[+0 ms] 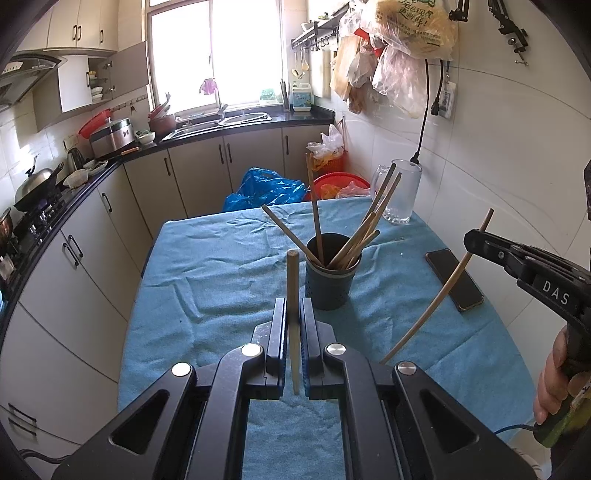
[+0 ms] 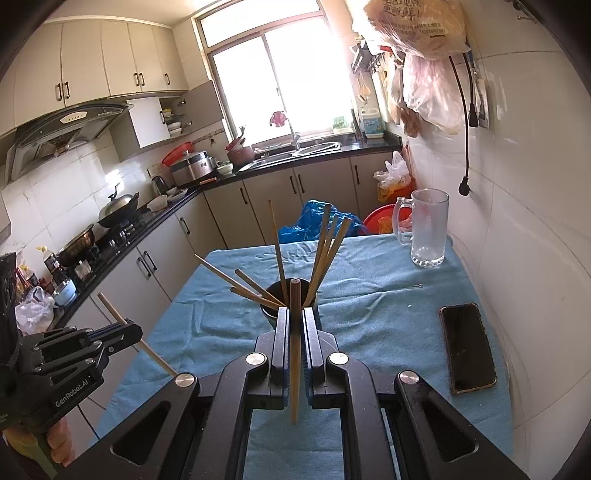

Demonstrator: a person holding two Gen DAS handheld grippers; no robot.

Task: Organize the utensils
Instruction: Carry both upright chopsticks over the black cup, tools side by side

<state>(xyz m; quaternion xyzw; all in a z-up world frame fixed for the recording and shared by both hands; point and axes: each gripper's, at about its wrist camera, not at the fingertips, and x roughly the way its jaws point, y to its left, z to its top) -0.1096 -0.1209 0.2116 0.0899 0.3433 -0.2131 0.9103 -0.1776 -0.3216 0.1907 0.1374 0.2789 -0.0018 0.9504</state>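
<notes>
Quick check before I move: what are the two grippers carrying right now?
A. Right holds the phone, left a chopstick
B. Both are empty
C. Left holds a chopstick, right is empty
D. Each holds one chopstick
D: the left gripper is shut on a chopstick standing between its fingers, and the right gripper clamps a second chopstick; the phone lies on the blue cloth, and the holder sits just ahead.

Only a few readable bits: "DAS" on the right gripper (image 1: pixel 476 240) at 3 o'clock, "GenRobot.AI" on the left gripper (image 2: pixel 127 330) at 8 o'clock. Chinese print on the hanging plastic bag (image 1: pixel 413 29) at 1 o'clock is too blurry to read.
</notes>
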